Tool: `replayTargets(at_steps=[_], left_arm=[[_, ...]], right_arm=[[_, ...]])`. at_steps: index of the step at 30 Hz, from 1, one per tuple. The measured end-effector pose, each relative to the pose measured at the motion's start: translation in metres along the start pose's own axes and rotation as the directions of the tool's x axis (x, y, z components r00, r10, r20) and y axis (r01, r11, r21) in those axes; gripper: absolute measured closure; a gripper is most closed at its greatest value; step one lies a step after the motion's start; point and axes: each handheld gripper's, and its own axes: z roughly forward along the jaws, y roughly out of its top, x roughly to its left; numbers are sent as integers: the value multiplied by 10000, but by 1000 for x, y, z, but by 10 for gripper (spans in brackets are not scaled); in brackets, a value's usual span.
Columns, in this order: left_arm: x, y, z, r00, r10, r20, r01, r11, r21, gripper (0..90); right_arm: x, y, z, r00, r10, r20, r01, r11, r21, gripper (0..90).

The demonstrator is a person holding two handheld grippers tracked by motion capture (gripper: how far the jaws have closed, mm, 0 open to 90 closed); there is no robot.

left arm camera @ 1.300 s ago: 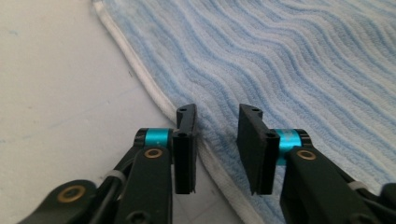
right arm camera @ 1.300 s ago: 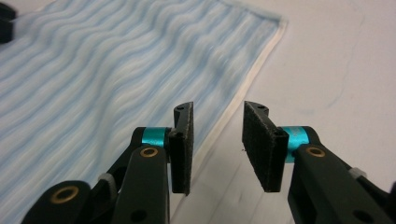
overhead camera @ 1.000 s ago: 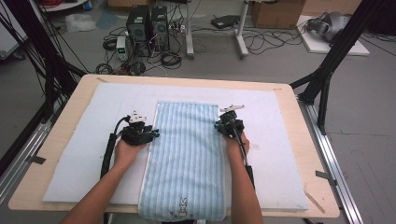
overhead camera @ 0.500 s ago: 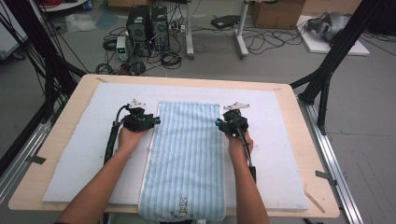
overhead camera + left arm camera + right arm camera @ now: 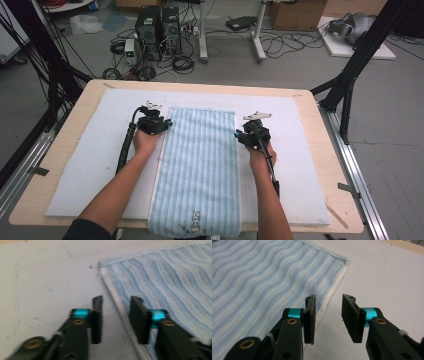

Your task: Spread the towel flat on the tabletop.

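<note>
High view: blue striped towel lies flat, lengthwise, on the white mat covering the desk; its near end hangs just over the desk's front edge. Left tongs sit at the towel's left edge near the far corner; right tongs sit at the right edge, a little nearer the person. A small embroidered rabbit motif marks the near end; lettering beneath it is too small to read. No other readable writing or brand.

Left gripper view: left tongs part-open, nothing gripped. The white hem runs between the jaws, with the far corner ahead. The jaws have just been opening a little further.

Right gripper view: right tongs part-open and empty; they have just been opening, with nothing between them. The left jaw stands over the towel's hem, the right jaw over bare mat.

Judgement: the step looks like taking both far corners for a fold. To do it well, each pair should straddle the hem near its corner, dip low enough to catch the cloth but not the mat, close together, and lift evenly so the stripes stay square.
</note>
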Motion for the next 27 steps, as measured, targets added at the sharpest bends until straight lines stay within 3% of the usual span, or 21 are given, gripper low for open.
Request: replayTargets(at_steps=[3,8,10,13,15,20,25,27], left_arm=[[3,0,-7,9983,-234,541,245,9995,-203,528],[3,3,-15,9908,-179,1344,262,9978,-607,491],[2,4,-18,9881,-20,1541,130,9975,-701,478],[3,4,-24,9852,97,1712,53,9962,-866,456],[4,2,-29,9834,164,1807,7,9956,-939,438],[2,-4,-46,9707,414,2367,-58,9888,-1491,386],[-5,-9,-61,9636,502,2625,-16,9833,-1822,267],[-7,-11,-67,9554,611,2889,-5,9787,-2054,190]], right_arm=[[-2,3,10,9998,102,-185,-107,9996,-266,751],[-2,8,41,9990,97,-432,-80,9992,393,805],[-2,10,50,9998,-87,-164,98,9975,700,815],[-3,15,53,9994,26,357,-56,9963,857,789],[-2,16,53,9989,72,462,-113,9960,884,766],[-8,14,26,9984,414,-390,-420,9990,-147,693],[-10,4,-12,9882,29,-1534,-198,9938,-1090,505],[-9,-1,-21,9848,-116,-1732,-91,9929,-1187,407]])
